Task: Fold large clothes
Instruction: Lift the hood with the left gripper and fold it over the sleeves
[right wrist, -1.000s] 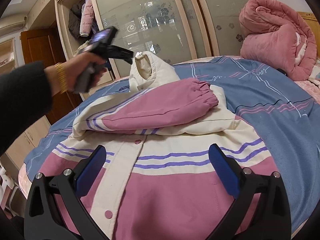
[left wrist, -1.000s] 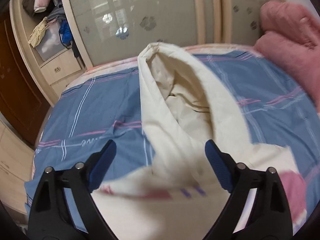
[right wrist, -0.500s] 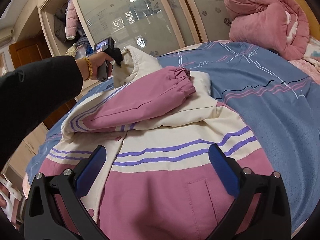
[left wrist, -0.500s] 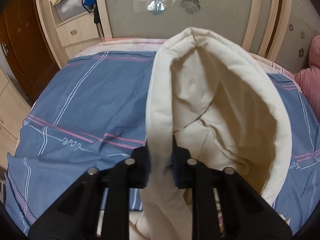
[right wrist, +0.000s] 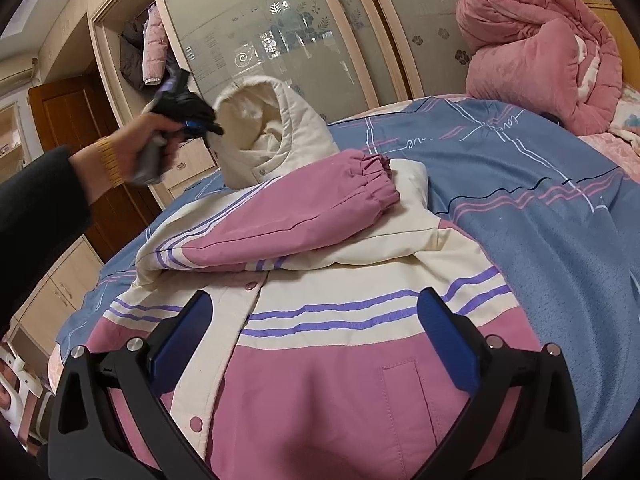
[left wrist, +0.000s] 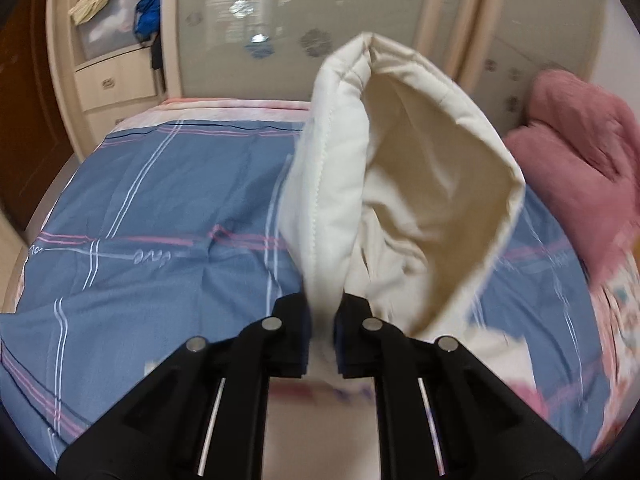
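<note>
A pink and cream jacket (right wrist: pixel 320 380) with purple stripes lies front-up on the blue bed cover (right wrist: pixel 540 200). One pink sleeve (right wrist: pixel 296 216) is folded across its chest. My left gripper (left wrist: pixel 322 320) is shut on the edge of the cream hood (left wrist: pixel 400 184) and holds it up off the bed; it also shows in the right wrist view (right wrist: pixel 216 130), at the hood (right wrist: pixel 276 132). My right gripper (right wrist: pixel 314 344) is open and empty above the jacket's lower front.
A rolled pink quilt (right wrist: pixel 540 48) lies at the back right of the bed. Sliding wardrobe doors (right wrist: pixel 280 32) stand behind the bed, with drawers and shelves (left wrist: pixel 116 80) at the left. A wooden door (right wrist: pixel 68 120) is at the far left.
My left gripper closed on the hood's edge and has lifted it higher, swinging it a little to the right. My right gripper stays open over the jacket.
</note>
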The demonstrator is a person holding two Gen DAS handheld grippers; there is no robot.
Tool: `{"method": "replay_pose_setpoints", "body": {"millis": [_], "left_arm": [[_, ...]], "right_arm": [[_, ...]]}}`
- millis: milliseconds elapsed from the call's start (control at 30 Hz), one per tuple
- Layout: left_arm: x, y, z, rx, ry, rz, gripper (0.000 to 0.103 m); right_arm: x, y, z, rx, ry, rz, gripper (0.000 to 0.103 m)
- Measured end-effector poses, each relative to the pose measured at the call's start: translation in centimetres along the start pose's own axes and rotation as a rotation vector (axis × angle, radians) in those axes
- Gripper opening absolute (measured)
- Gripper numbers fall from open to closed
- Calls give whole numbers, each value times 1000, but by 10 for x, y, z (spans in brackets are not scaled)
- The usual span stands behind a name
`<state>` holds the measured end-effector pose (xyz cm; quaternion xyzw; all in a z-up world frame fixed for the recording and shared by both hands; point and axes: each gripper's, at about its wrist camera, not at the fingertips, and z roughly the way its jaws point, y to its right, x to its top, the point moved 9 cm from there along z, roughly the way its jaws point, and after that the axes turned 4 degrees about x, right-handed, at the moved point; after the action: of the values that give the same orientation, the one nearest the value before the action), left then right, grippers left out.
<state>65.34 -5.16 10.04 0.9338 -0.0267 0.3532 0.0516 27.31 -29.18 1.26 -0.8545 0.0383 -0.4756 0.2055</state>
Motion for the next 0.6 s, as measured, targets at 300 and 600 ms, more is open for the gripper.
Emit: {"method": "replay_pose_setpoints", "body": {"millis": [300, 600], "left_arm": [[-135, -18, -79, -152, 11, -44, 8], [-274, -54, -94, -157, 19, -142, 2]], "right_arm": [[1, -7, -2, 13, 13, -27, 102], [-5, -11, -3, 48, 1, -18, 102]]}}
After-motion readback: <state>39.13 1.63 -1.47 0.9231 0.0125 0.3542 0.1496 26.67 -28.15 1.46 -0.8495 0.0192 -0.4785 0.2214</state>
